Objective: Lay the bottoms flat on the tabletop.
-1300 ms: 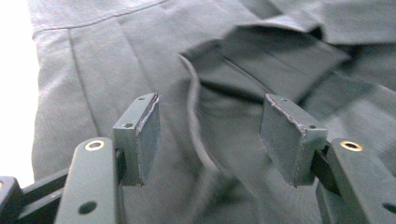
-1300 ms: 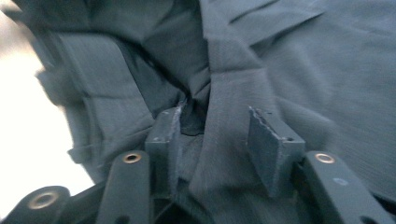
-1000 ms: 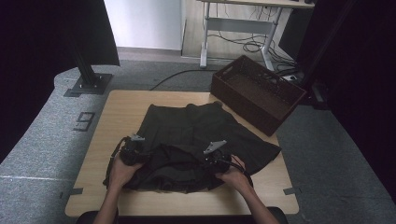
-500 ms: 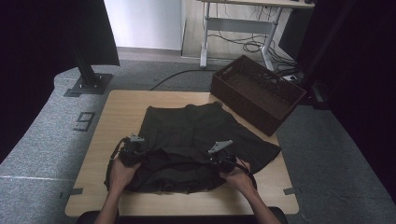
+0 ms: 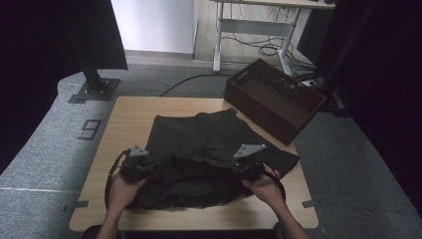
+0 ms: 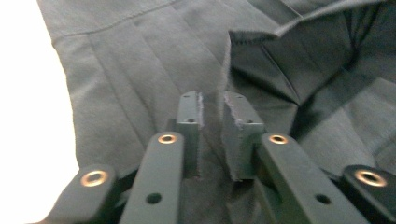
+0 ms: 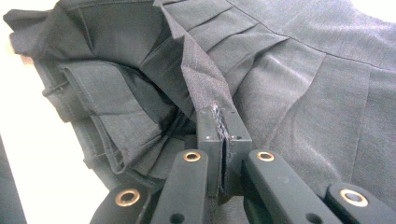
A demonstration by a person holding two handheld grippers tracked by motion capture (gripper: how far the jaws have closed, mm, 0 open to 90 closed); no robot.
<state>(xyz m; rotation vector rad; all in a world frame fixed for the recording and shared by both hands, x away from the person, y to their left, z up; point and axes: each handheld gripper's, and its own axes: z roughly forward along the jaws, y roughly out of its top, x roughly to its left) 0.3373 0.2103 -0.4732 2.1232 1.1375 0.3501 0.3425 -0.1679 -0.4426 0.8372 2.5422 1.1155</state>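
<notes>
Two tongs work at the near edge of the one dark garment: the left tongs and the right tongs, each in one hand. In the left gripper view the left tongs have just been closing, and their two pads now pinch a raised fold of the cloth between them, with only a thin strip of fabric showing in the narrow gap. In the right gripper view the right tongs are clenched tight on a ridge of the pleated cloth, the pads pressed flat together on the fabric edge that runs up from them.

By size, the largest thing is the single wooden table, which carries the garment. The garment, a grey pleated piece like a skirt, lies spread across the middle of the table, its far part flat and its near part bunched and lifted where the two tongs grip it. One brown woven basket stands at the table's far right corner, just beside the garment's right edge. A black cable loops from the left tongs over the table.
</notes>
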